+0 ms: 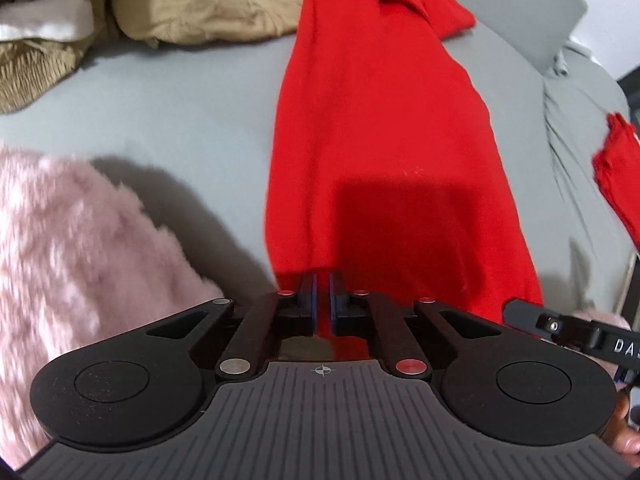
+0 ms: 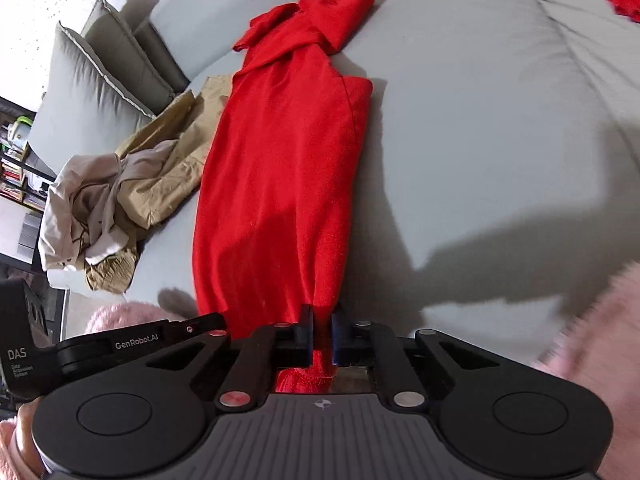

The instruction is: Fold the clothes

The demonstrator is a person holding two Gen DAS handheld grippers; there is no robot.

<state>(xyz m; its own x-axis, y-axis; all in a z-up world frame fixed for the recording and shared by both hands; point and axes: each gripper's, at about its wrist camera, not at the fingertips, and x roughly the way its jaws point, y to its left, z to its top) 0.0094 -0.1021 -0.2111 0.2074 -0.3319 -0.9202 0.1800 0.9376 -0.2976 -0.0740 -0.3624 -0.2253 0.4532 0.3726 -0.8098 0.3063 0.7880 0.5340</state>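
Note:
A red shirt (image 1: 376, 128) lies folded into a long narrow strip on the grey bed, collar end far away. In the left wrist view my left gripper (image 1: 322, 280) is shut on the shirt's near hem at its left corner, with red cloth pinched between the blue pads. In the right wrist view the same red shirt (image 2: 280, 168) runs away from me, and my right gripper (image 2: 322, 316) is shut on its near hem at the right corner. Part of the right gripper (image 1: 560, 328) shows at the lower right of the left view.
A heap of tan and beige clothes (image 2: 132, 184) lies left of the shirt, also as tan clothes (image 1: 192, 4). Grey pillows (image 2: 100, 68) stand at the far left. Pink fluffy sleeves (image 1: 68, 248) frame both views. Another red garment (image 1: 616, 172) lies at the right edge.

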